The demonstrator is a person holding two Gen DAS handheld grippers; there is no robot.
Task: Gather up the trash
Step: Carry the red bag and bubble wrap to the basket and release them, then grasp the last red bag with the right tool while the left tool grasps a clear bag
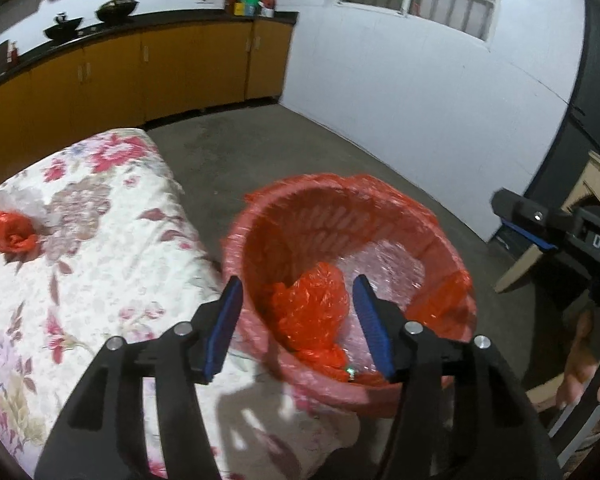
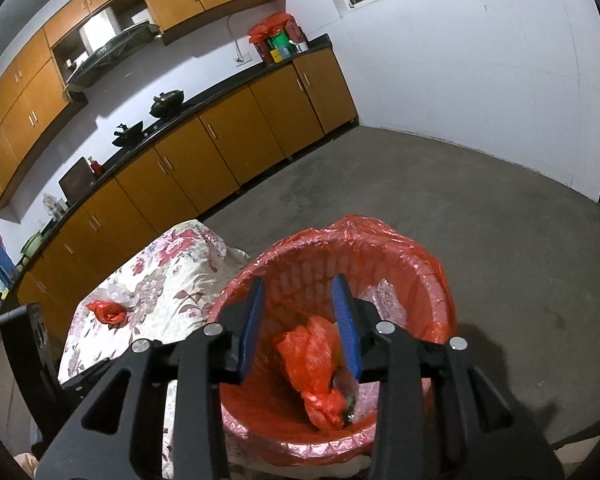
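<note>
A pink bin (image 1: 380, 208) lined with a red bag stands beside the floral-covered table (image 1: 100, 280). A crumpled red plastic bag (image 1: 312, 308) lies inside it; it also shows in the right wrist view (image 2: 312, 356), in the bin (image 2: 432, 280). My left gripper (image 1: 298, 292) is open and empty above the bin's near rim. My right gripper (image 2: 300, 292) is open and empty above the bin too; it shows at the right edge of the left wrist view (image 1: 524, 216). A second red crumpled bag (image 1: 12, 234) lies on the table with clear plastic (image 1: 24, 202) next to it, also seen in the right wrist view (image 2: 109, 312).
Orange cabinets (image 2: 228, 140) with a dark counter run along the far wall, with woks (image 2: 166, 102) and a red-bagged pile (image 2: 276, 34) on it. Concrete floor (image 2: 460, 208) lies beyond the bin. A wooden chair (image 1: 580, 208) stands at right.
</note>
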